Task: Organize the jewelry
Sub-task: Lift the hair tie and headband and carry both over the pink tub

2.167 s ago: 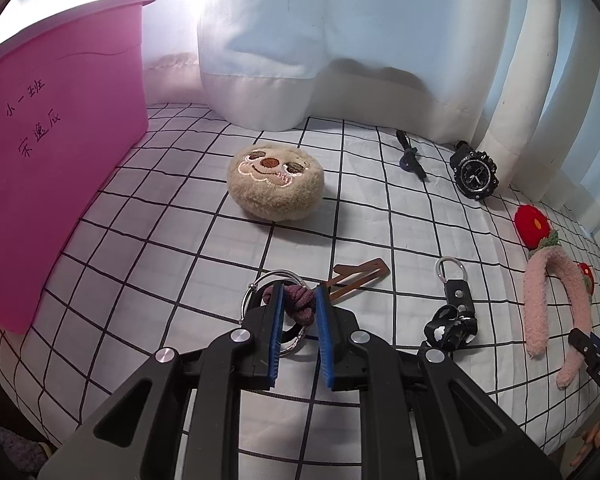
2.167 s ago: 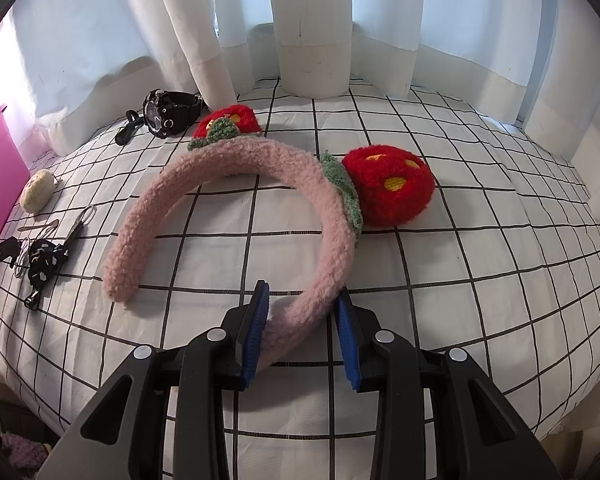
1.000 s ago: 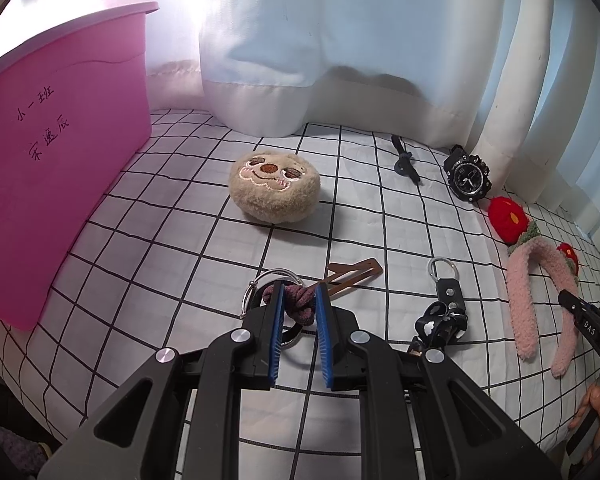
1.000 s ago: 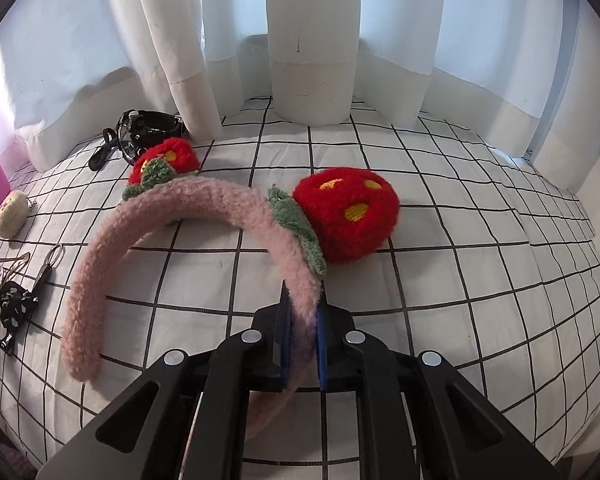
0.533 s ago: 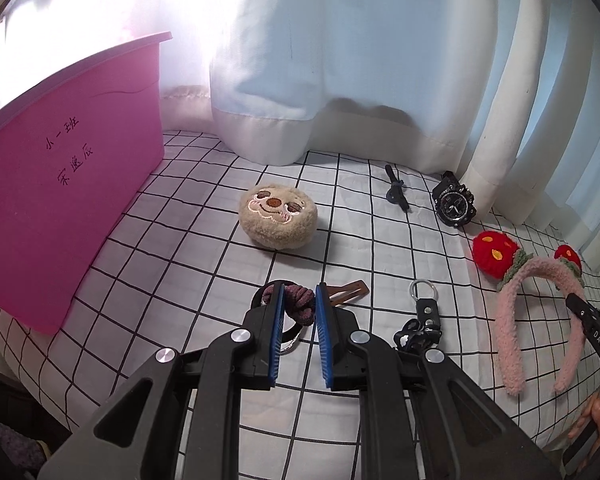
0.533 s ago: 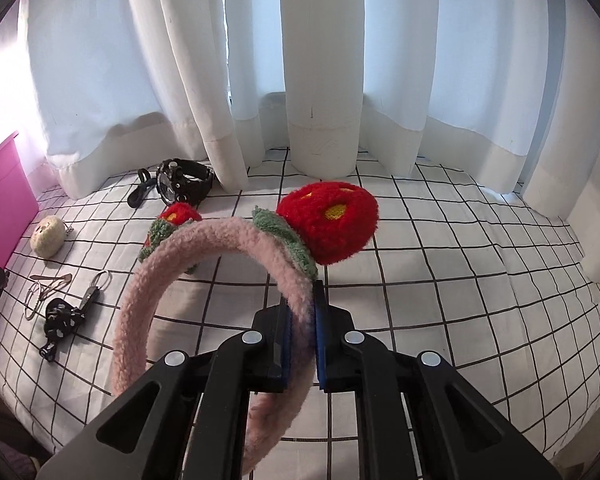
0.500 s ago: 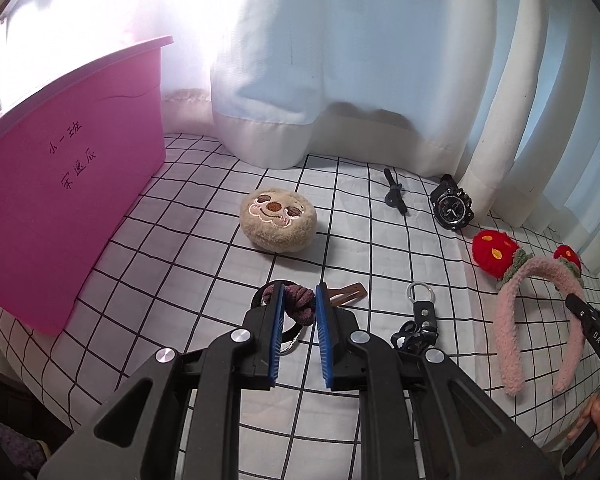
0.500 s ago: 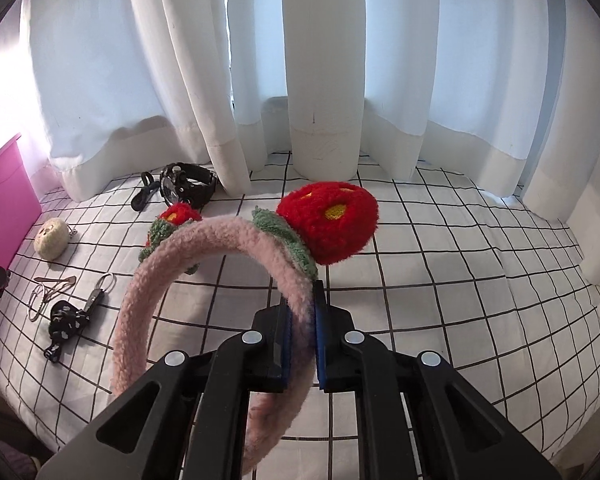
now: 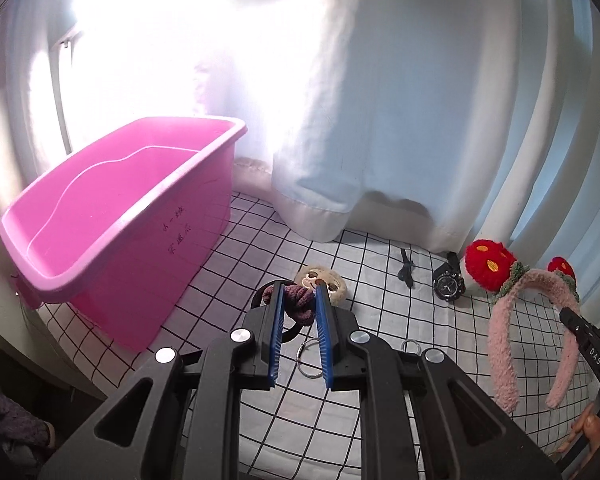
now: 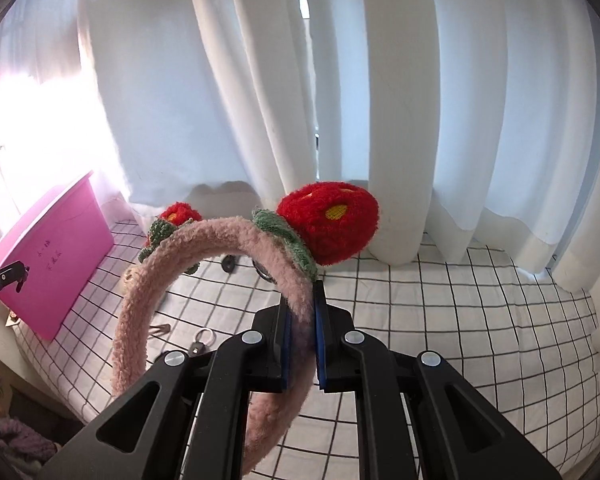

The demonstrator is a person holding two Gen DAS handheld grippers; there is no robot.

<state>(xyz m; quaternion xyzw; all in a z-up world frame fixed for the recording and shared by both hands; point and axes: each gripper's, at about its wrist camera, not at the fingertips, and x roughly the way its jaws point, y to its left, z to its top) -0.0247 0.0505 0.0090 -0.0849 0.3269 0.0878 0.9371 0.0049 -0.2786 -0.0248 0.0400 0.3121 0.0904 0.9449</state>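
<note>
Pink bin (image 9: pixel 112 216) at 9 o'clock, nothing visible inside. Left tongs (image 9: pixel 299 334) clamped on hair tie (image 9: pixel 298 304), right tongs (image 10: pixel 300 346) on headband (image 10: pixel 204 248). Watch (image 9: pixel 448 278), plush (image 9: pixel 324 280), keychain (image 10: pixel 202 340) left.

The headband (image 10: pixel 236 240) hides most of the watch (image 10: pixel 265 273).

Right tool (image 10: pixel 300 292) clamped on pink fuzzy headband (image 10: pixel 204 240), held clear above checked sheet (image 10: pixel 460 300); pink bin (image 10: pixel 56 256) at left, white curtains (image 10: pixel 420 100) behind.

Two wrist fisheyes angled down, close, sharing pink bin (image 9: pixel 112 216), headband (image 10: pixel 220 264), gridded cloth (image 10: pixel 460 312)
</note>
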